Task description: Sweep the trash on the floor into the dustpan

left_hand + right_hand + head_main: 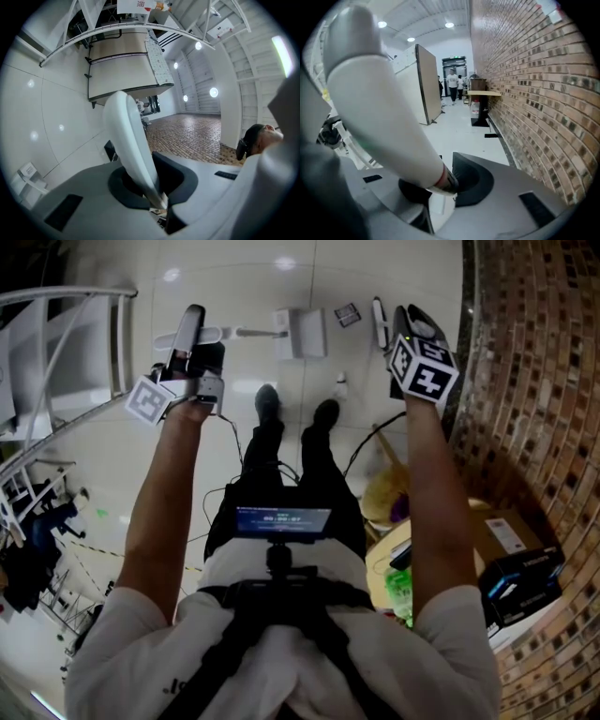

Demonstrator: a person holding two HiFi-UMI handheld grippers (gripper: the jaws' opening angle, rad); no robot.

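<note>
We hold the left gripper [158, 190] clenched tight on a thin white handle [129, 136]. From the head view, that handle runs across the floor [234, 277] to the white dustpan [302, 332], which sits flat in front of our shoes [267, 401].

Our right gripper [451, 187] has a fat white handle [379, 108] with a red ring near its dark end. The end sits in the round gap between the jaws, and they grasp it there. We think it is the brush, but we cannot see the bristles.

The trash lies on the floor, not in the dustpan. A small dark packet [348, 314] is just beside the dustpan. A little white bit [340, 383] is near our shoes. A brick wall [544, 381] stands on our right.
</note>
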